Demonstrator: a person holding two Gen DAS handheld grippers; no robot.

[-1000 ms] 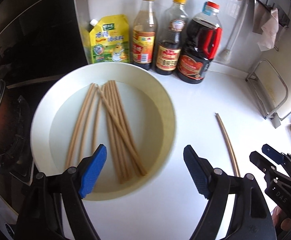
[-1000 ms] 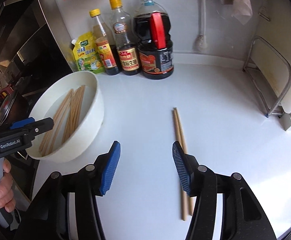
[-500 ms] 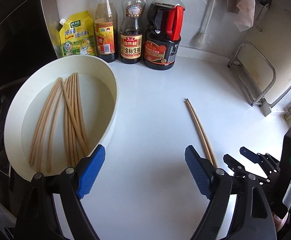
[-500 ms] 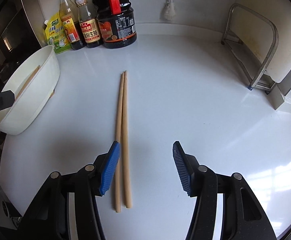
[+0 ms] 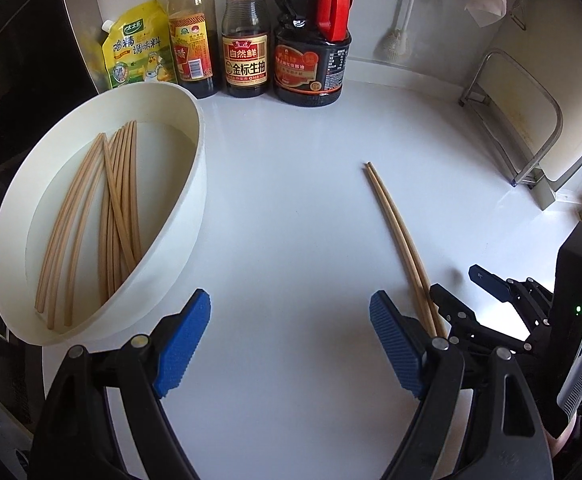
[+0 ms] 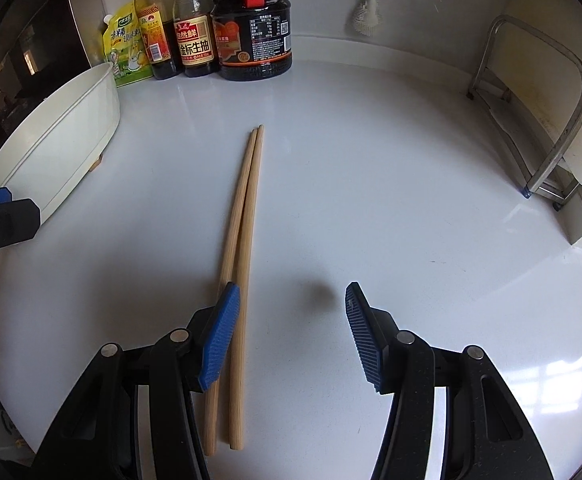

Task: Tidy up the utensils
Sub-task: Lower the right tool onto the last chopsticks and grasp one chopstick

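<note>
A pair of wooden chopsticks (image 6: 243, 240) lies side by side on the white counter; it also shows in the left wrist view (image 5: 397, 232). My right gripper (image 6: 287, 332) is open and low over their near end, its left pad (image 6: 221, 340) beside and partly over them. A white round basin (image 5: 195, 184) at the left holds several more chopsticks (image 5: 115, 216). My left gripper (image 5: 291, 344) is open and empty, over bare counter between the basin and the pair. The right gripper (image 5: 463, 292) shows at the left view's lower right.
Three sauce bottles (image 5: 247, 28) and a yellow seasoning pouch (image 5: 139, 52) stand along the back wall. A metal rack (image 6: 539, 120) stands at the right. A dark stove area (image 5: 11, 80) lies left of the basin. A brush (image 6: 367, 12) hangs on the wall.
My left gripper has swung right, away from over the basin. My right gripper has moved forward and down onto the near end of the chopstick pair. Both stay open.
</note>
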